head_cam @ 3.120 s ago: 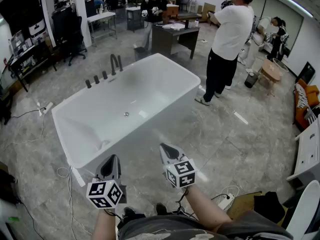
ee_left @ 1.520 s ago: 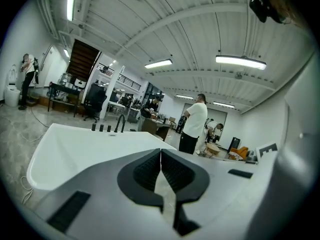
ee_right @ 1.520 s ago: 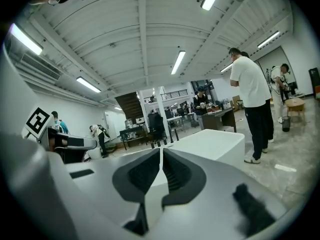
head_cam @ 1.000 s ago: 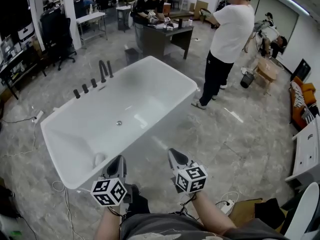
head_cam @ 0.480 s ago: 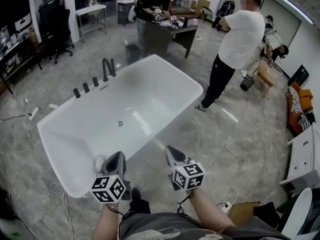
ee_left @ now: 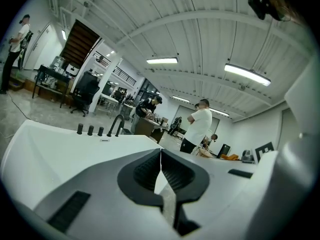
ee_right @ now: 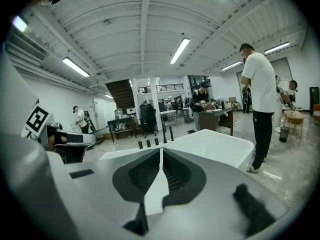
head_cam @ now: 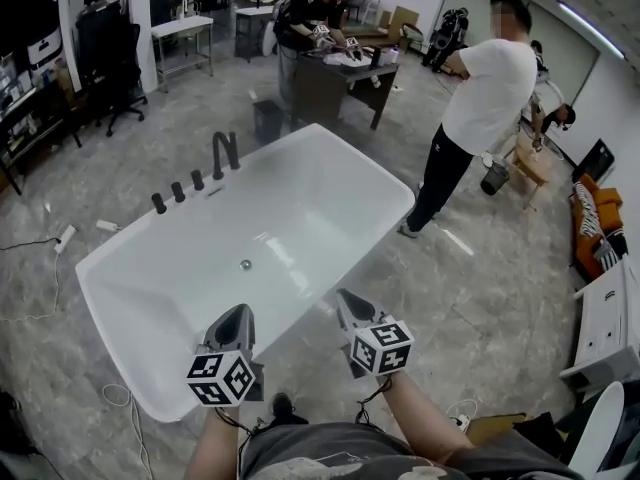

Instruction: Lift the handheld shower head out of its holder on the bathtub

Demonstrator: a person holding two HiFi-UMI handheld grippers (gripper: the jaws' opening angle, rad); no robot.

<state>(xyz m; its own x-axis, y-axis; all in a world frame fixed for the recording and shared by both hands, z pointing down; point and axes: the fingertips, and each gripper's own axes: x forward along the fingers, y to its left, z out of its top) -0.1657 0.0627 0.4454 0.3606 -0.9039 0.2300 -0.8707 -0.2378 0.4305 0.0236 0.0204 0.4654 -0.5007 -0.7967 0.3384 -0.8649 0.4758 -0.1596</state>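
A white freestanding bathtub [head_cam: 110,298] fills the middle of the head view. On its far rim stand a curved black spout [head_cam: 225,153] and three short black posts [head_cam: 178,192]; I cannot tell which of them is the handheld shower head. My left gripper [head_cam: 238,316] and right gripper [head_cam: 348,298] hover side by side at the tub's near rim, both shut and empty, far from the fittings. The left gripper view shows the left gripper [ee_left: 160,151] pointing at the spout [ee_left: 117,125] across the tub. From the right gripper [ee_right: 161,150], the posts [ee_right: 148,143] are small and distant.
A person in a white shirt [head_cam: 485,98] stands right of the tub's far end. Behind it is a dark desk [head_cam: 335,83] with another person [head_cam: 315,13] at it. Cables [head_cam: 60,238] lie on the floor at left. White furniture [head_cam: 605,328] lines the right edge.
Both grippers have travelled forward to the tub, from short of it to its near rim. The tub looks larger and closer. The jaws have stayed shut.
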